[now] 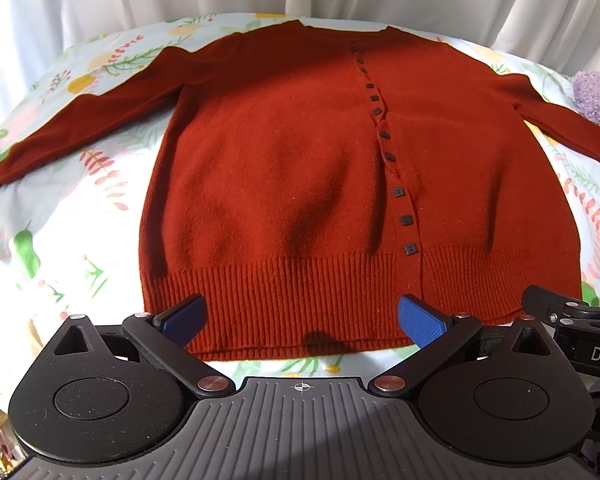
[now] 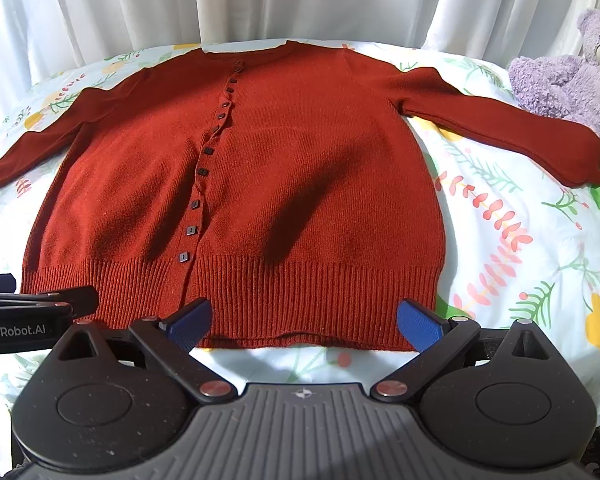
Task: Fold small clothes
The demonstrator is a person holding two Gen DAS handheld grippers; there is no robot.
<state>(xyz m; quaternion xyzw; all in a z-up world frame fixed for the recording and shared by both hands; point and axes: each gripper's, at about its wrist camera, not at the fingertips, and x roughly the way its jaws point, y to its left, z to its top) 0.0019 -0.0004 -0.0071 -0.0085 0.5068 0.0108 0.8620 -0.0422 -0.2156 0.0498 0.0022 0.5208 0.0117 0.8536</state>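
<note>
1. The left gripper (image 1: 300, 318), its blue-padded fingers (image 1: 420, 320) spread wide and holding nothing, hovers just over the ribbed hem at 6 o'clock in the left wrist view.

2. The right gripper (image 2: 304, 324) is likewise spread wide and empty, poised at the hem's 6 o'clock edge in its own view; the two tools sit side by side.

3. White lettering reading "GenRobot.AI" shows on the left tool's black body at 9 o'clock in the right wrist view; only "DA" is legible on the other tool at 3 o'clock in the left wrist view.

4. The rust-red knitted button-front cardigan (image 1: 300, 168) lies flat and face up on the floral-print bed sheet (image 1: 60, 248), both sleeves spread out towards 9 and 3 o'clock, its row of small dark square buttons (image 2: 198, 172) fastened from hem to neck.

5. No fold appears made yet. A tidy first fold likely means pinching only the knit, clear of the sheet, at matching points on each side, and lifting evenly so the placket stays straight.

6. A lilac plush teddy bear (image 2: 572, 80) rests at 2 o'clock, touching the right sleeve cuff (image 2: 580, 160); that sleeve should be drawn clear of it.

7. Pale pleated curtains (image 2: 300, 0) hang at 12 o'clock.
</note>
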